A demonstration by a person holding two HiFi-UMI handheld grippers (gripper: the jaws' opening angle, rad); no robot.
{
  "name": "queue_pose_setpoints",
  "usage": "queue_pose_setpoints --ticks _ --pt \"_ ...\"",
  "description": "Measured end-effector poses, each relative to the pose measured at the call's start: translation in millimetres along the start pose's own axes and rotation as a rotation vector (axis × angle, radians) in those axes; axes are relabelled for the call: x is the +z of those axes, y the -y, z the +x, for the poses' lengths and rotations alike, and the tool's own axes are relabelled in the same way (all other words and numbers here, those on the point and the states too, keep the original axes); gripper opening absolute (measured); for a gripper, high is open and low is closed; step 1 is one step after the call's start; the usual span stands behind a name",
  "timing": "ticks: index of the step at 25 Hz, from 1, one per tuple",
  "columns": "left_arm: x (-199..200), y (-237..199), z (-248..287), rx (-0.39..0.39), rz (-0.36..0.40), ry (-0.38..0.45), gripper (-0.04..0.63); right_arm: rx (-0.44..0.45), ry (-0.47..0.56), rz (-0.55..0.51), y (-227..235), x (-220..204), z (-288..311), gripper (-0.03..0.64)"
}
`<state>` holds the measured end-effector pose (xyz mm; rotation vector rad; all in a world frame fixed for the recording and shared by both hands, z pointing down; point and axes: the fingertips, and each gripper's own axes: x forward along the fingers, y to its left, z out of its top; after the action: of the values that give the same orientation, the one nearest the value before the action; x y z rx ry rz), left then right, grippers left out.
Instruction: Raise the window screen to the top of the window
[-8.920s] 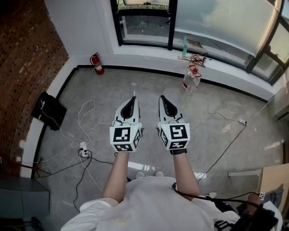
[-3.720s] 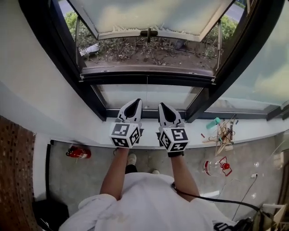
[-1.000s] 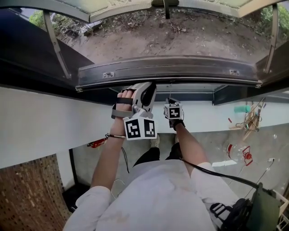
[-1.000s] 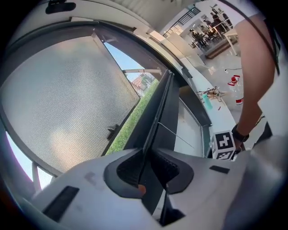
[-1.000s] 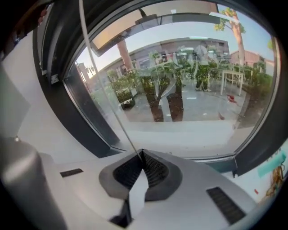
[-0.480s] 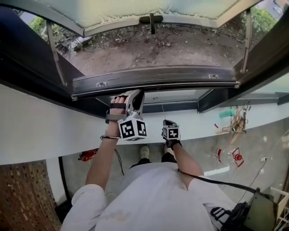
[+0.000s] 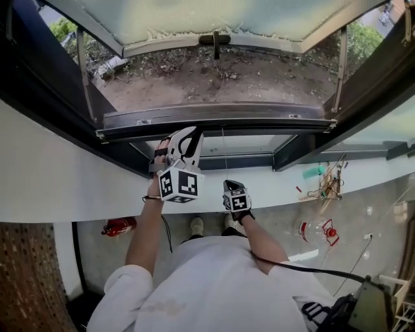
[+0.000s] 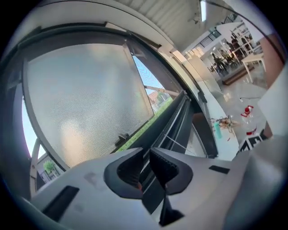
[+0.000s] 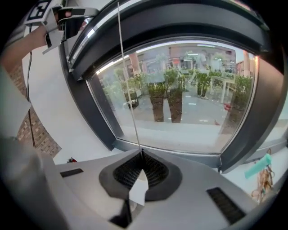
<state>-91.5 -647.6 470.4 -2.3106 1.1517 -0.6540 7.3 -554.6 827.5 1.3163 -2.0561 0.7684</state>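
The window screen's dark bottom bar (image 7: 259,118) runs across the opening, below the tilted-out frosted pane (image 7: 214,19). My left gripper (image 7: 187,135) is raised to the bar's left part. In the left gripper view its jaws (image 8: 146,157) stand almost together with the bar's edge (image 8: 175,117) running into the narrow gap. My right gripper (image 7: 232,188) hangs lower, in front of the white sill, shut on a thin pull cord (image 7: 224,152). In the right gripper view the cord (image 9: 128,90) rises taut from the shut jaws (image 9: 140,155) to the bar above.
A fixed lower glass pane (image 9: 180,99) sits under the bar. The white sill holds a teal bottle and tangled items (image 7: 321,181). On the floor lie a fire extinguisher (image 7: 120,225) and a clear jug with a red cap (image 7: 321,231). A white wall (image 7: 52,175) stands left.
My right gripper has drawn down and back from the bar with the cord in it. The left gripper has stayed on the bar and rolled a little. The camera now looks further up the window.
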Motion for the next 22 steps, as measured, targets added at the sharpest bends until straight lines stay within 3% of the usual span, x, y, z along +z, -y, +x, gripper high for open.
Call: queue_pose_setpoints --ticks 6,8,11,16,22 --pt "29.0 -36.2 -31.6 0.094 -0.393 0.166 0.039 0.0 0.093 -0.071 -14.8 37.0 -14.4 0.002" --pt "27.0 -43.8 -39.0 0.116 -0.493 0.182 0.0 -0.005 0.114 -0.09 -17.2 41.6 -18.6 0.002" --pt "21.4 -47.8 -45.2 0.13 -0.605 0.186 0.0 -0.002 0.174 -0.088 -18.0 60.1 -29.6 0.002" --pt "18.0 -49.9 -51.3 0.183 -0.691 0.194 0.0 0.009 0.276 -0.069 -19.5 100.3 -51.4 0.002" --pt "21.6 -30.7 -46.0 0.174 -0.663 0.172 0.0 0.04 0.383 -0.09 -35.6 133.2 -80.6 0.002"
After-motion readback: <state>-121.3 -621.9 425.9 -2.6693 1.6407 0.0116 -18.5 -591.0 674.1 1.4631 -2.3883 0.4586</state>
